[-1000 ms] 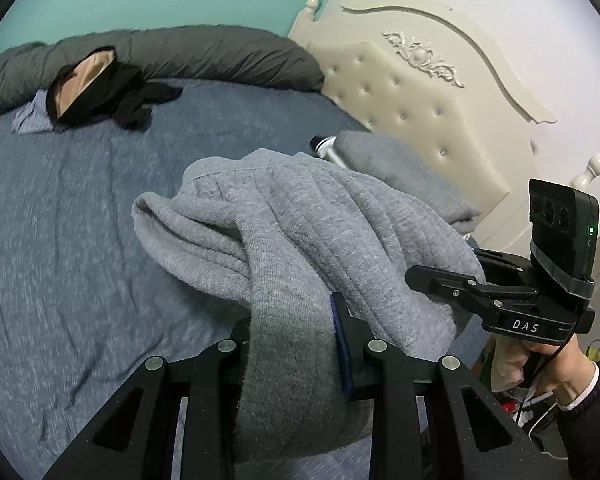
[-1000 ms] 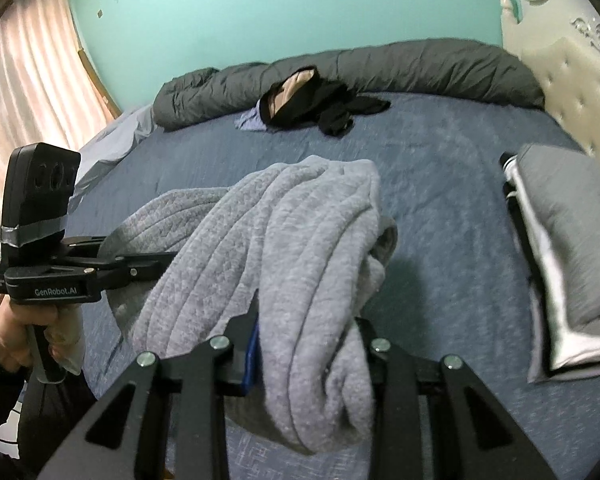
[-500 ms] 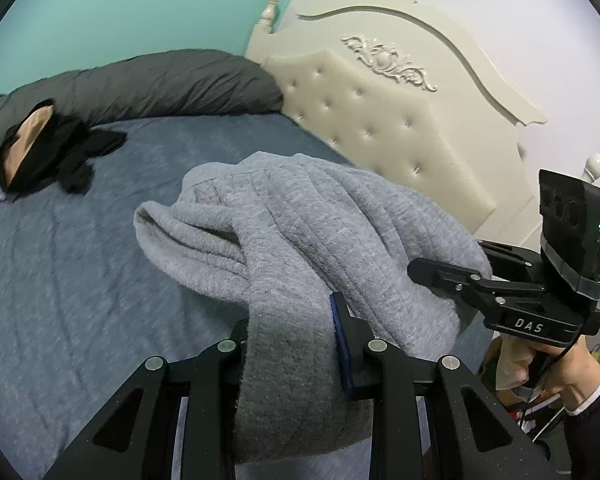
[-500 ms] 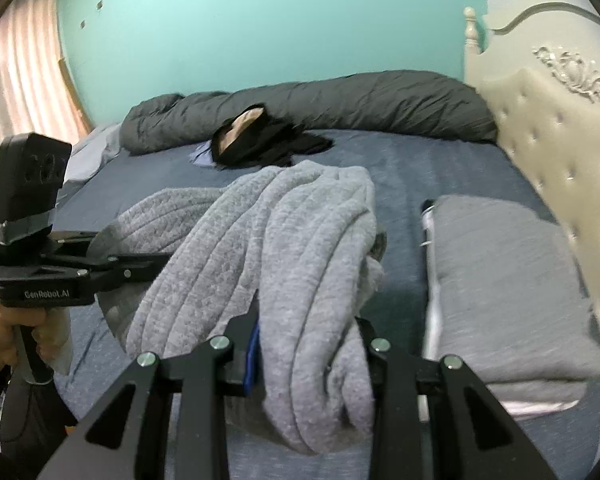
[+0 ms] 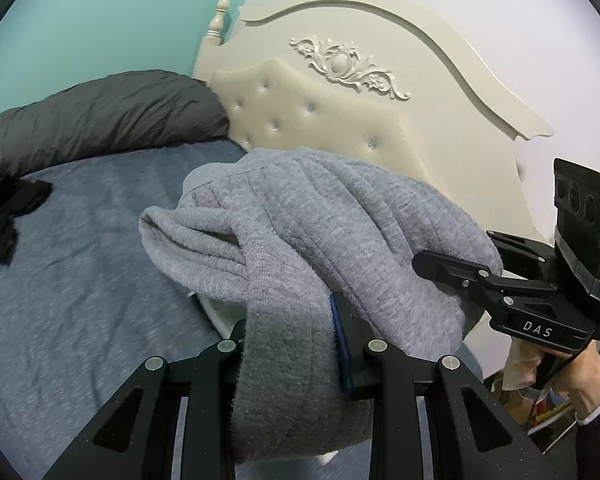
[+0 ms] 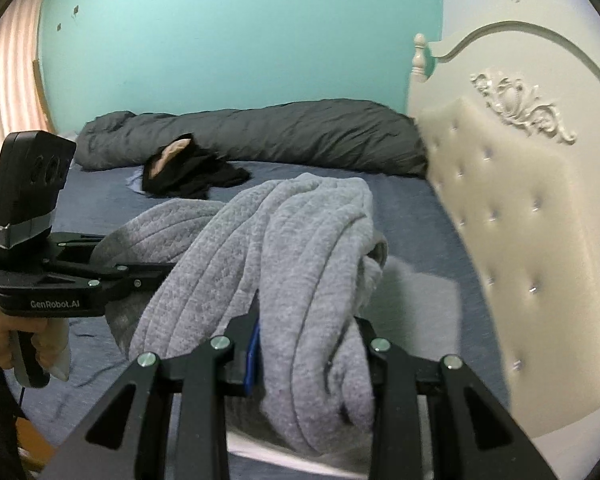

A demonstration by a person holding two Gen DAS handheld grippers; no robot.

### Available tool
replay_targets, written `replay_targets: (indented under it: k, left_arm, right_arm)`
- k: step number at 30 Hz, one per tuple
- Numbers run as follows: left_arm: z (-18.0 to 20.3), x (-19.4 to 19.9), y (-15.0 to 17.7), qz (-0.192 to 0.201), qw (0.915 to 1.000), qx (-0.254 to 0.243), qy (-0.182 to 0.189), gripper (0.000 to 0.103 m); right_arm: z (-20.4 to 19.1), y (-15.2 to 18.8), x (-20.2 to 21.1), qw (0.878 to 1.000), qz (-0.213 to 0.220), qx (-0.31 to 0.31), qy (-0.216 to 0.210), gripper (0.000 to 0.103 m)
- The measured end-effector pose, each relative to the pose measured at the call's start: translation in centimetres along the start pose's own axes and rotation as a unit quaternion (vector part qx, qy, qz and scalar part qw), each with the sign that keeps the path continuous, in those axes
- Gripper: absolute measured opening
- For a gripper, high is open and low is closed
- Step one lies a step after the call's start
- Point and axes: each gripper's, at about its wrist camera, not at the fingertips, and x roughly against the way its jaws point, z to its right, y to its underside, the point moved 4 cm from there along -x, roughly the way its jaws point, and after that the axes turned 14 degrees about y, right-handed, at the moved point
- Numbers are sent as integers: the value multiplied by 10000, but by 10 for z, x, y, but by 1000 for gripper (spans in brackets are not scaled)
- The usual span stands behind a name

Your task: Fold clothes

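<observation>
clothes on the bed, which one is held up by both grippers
The grey knit sweater, bunched and clamped in the left gripper and right gripper. The black garment lies loose by the dark duvet.

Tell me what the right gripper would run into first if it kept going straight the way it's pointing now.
Probably the folded grey item lying on the bed by the headboard. The right gripper points down toward it, clamped on the grey sweater. Depth is hard to judge.
</observation>
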Motion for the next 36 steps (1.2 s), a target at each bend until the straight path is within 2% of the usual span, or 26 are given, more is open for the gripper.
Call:
replay_targets:
  k: [7, 12, 14, 18, 22, 24, 25, 29, 33, 36]
  left_arm:
    - [8, -67, -3, -5, 9998, 176, 49, 30]
    - [-4, -109, 33, -314, 9985, 444, -26, 30]
    - [-11, -120, 50, -437, 9975, 553, -48, 31]
    - [-21, -120, 62, -399, 9962, 752, 185, 33]
    - [-25, -108, 63, -332, 9930, 1071, 368, 37]
    - [-26, -98, 63, -294, 9926, 1085, 450, 40]
    - [-27, -92, 63, -273, 9932, 1054, 422, 44]
    - [-33, -61, 59, -130, 9957, 901, 186, 45]
    - [-39, -38, 44, 91, 9985, 525, -137, 49]
    - [-33, -42, 37, -21, 9992, 326, -225, 49]
  right_arm:
    - [47, 13, -26, 9988, -60, 237, 426, 31]
    - [64, 49, -60, 9977, -411, 278, 460, 31]
    - [70, 69, -76, 9974, -564, 108, 430, 31]
    - [89, 89, -86, 9967, -664, -388, 270, 31]
    - [94, 94, -85, 9956, -714, -571, 182, 32]
    - [96, 95, -83, 9949, -753, -650, 178, 36]
    - [97, 95, -81, 9945, -765, -683, 189, 37]
    - [105, 96, -70, 9920, -718, -963, 377, 60]
    - [117, 89, -47, 9890, -429, -1276, 609, 61]
    - [125, 73, -25, 9849, 0, -1487, 886, 61]
